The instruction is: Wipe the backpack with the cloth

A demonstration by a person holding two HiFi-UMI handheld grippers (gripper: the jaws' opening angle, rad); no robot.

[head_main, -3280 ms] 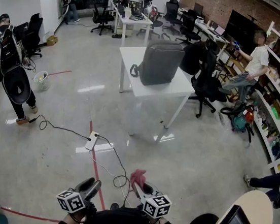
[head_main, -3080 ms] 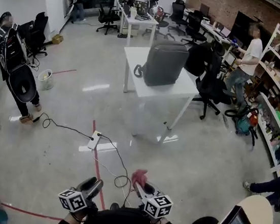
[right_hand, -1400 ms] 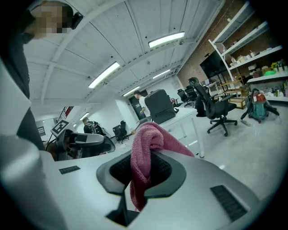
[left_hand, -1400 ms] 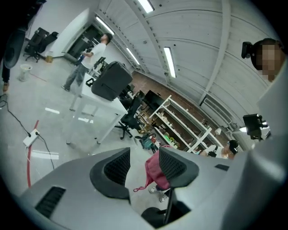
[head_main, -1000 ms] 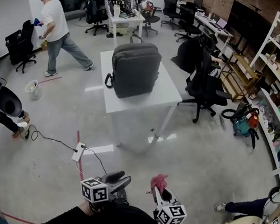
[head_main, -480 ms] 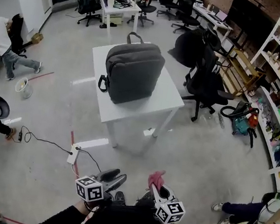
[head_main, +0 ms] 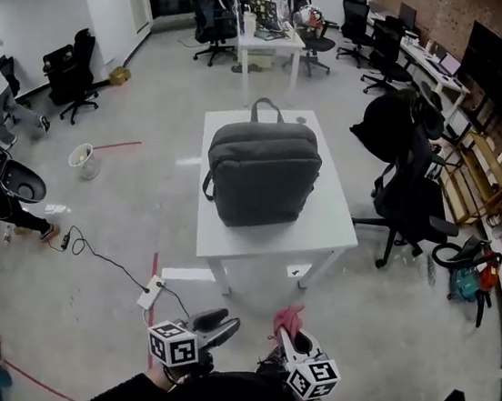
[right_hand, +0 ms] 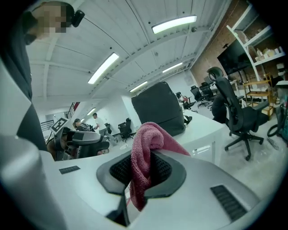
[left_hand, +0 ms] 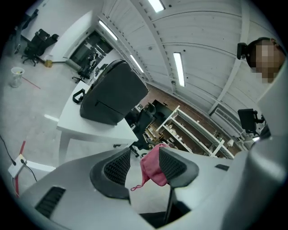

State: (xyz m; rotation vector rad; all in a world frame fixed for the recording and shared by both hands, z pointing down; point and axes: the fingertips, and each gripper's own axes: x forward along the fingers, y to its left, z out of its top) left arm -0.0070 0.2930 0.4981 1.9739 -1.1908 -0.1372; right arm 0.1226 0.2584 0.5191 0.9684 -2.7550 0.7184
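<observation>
The grey backpack (head_main: 261, 173) lies flat on the white worktop (head_main: 329, 237) mid-room, handle loop at its far end and a strap hanging off its left side. Well apart from it, down at the near edge of the head view, the two tools sit side by side, both aimed toward the worktop. The right tool (head_main: 293, 340) has its jaws closed tight on the pink cloth (head_main: 287, 320), which bunches above the pads and hangs in a fold below them. The left tool (head_main: 219, 325) grips nothing, jaws standing apart; the pink seen through their gap is the cloth in the other tool. A black office chair (head_main: 412, 193) stands just right of the worktop, and a power strip (head_main: 149, 292) lies on the floor (head_main: 81, 310) near the left tool.
</observation>
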